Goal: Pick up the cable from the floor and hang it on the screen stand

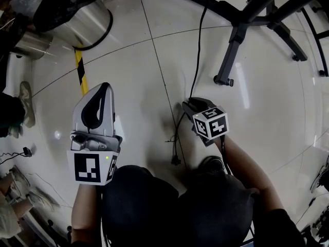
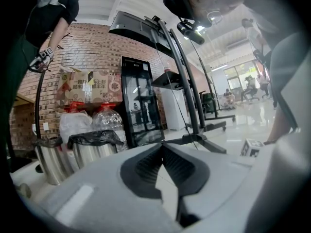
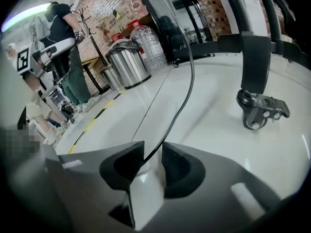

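A thin black cable (image 1: 198,50) runs down across the white floor tiles to my right gripper (image 1: 187,105) and ends in a plug (image 1: 176,161) near my feet. In the right gripper view the cable (image 3: 187,86) passes through the gap of my right gripper (image 3: 153,144); the jaws stand apart and do not press on it. The screen stand's black legs (image 1: 236,30) and a caster (image 3: 260,113) are close on the right. My left gripper (image 1: 105,86) is held level, well above the floor, shut and empty (image 2: 162,145). The stand (image 2: 187,91) rises ahead of it.
Two steel bins with black liners (image 1: 77,14) stand at the back left, with a water bottle (image 3: 148,47) beside them. Yellow-black tape (image 1: 80,71) marks the floor. Another person's shoe (image 1: 25,104) is at the left edge. More black stand legs (image 1: 308,30) spread to the far right.
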Demonstrator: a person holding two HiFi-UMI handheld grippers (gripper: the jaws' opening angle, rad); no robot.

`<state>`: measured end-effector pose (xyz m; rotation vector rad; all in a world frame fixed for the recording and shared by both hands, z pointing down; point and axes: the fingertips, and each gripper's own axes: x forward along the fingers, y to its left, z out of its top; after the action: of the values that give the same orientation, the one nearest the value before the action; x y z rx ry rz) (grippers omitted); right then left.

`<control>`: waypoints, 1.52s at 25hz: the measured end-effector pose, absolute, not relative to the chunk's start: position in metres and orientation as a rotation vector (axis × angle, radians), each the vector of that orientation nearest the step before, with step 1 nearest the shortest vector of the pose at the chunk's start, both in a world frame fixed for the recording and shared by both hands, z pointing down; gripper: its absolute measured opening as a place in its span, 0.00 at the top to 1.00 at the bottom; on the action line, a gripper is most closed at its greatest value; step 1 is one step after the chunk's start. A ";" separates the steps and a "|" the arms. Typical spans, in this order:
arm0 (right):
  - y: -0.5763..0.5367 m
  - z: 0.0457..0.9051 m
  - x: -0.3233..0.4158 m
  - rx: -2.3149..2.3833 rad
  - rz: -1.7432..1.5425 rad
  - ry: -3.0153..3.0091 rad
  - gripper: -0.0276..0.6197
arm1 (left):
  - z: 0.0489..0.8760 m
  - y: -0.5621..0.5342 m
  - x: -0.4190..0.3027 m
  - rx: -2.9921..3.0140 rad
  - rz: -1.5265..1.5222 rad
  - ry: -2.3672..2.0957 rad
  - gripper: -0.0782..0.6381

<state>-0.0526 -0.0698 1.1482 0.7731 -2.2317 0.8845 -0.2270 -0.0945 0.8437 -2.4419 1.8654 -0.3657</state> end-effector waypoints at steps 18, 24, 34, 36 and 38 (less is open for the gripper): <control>-0.075 1.114 -0.055 0.735 0.890 -2.351 0.93 | 0.837 -0.093 -0.228 -2.418 -0.370 1.864 0.88; -0.077 1.094 -0.057 0.665 0.803 -2.402 0.93 | 0.837 -0.094 -0.226 -2.417 -0.359 1.861 0.88; -0.084 1.037 -0.071 0.579 0.668 -2.514 0.93 | 0.818 -0.100 -0.237 -2.392 -0.313 1.878 0.88; -0.089 1.020 -0.070 0.579 0.642 -2.538 0.93 | 0.809 -0.102 -0.240 -2.377 -0.294 1.888 0.88; -0.094 1.001 -0.070 0.582 0.597 -2.564 0.93 | 0.798 -0.104 -0.241 -2.361 -0.277 1.891 0.88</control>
<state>-0.0698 -0.0944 1.0007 0.5816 -2.5643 0.5967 -0.2414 -0.1038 0.7984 -2.3612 1.8909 -0.2768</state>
